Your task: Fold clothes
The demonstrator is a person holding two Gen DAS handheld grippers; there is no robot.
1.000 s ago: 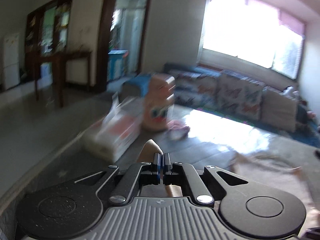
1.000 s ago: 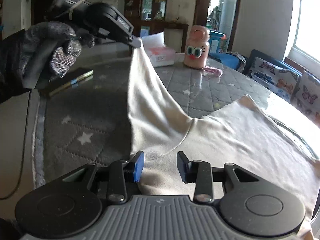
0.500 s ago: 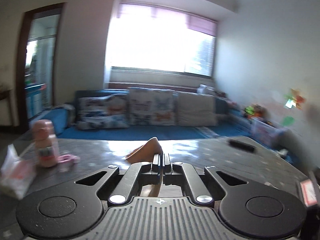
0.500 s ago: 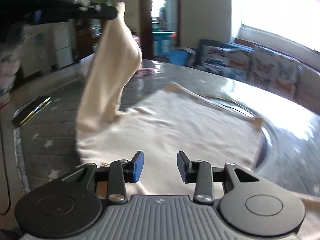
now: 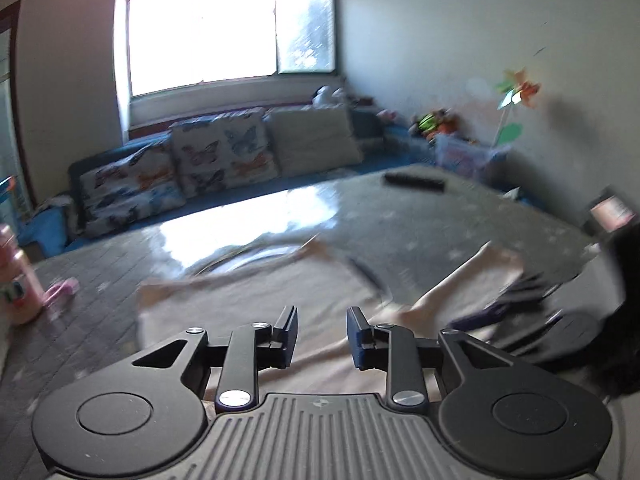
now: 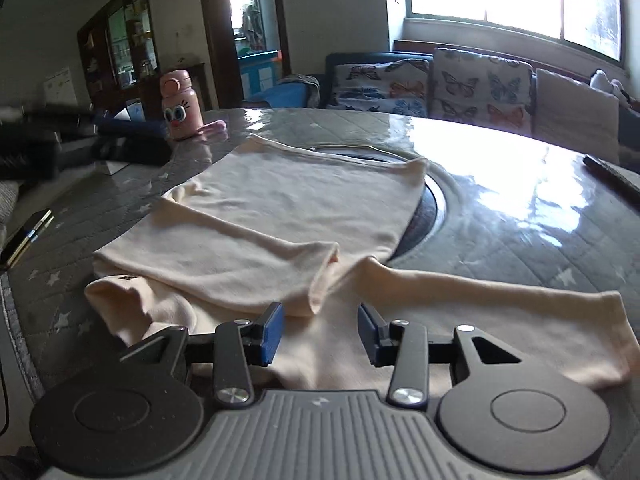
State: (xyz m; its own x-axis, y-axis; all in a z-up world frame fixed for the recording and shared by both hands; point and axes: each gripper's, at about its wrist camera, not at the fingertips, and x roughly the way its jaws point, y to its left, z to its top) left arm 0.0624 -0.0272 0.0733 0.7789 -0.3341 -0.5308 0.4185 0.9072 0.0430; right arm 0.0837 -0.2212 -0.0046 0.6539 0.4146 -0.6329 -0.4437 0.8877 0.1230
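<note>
A cream shirt (image 6: 296, 208) lies on the grey quilted table (image 6: 520, 248), its left sleeve folded over the body and its right sleeve (image 6: 500, 304) spread to the right. My right gripper (image 6: 320, 328) is open and empty just above the shirt's near edge. My left gripper (image 5: 322, 334) is open and empty over the blurred shirt (image 5: 256, 296). In the right wrist view the left gripper (image 6: 132, 132) shows as a dark blur at the far left.
A pink bottle with a cartoon face (image 6: 178, 106) and a tissue pack stand at the table's far left. A phone (image 6: 26, 236) lies at the left edge, a dark remote (image 6: 612, 174) at the right. A round inset ring (image 6: 436, 200) sits mid-table.
My left gripper has let go of the sleeve and opened; the sleeve now lies folded over the shirt. The left gripper has swung right and down. The right gripper stays open.
</note>
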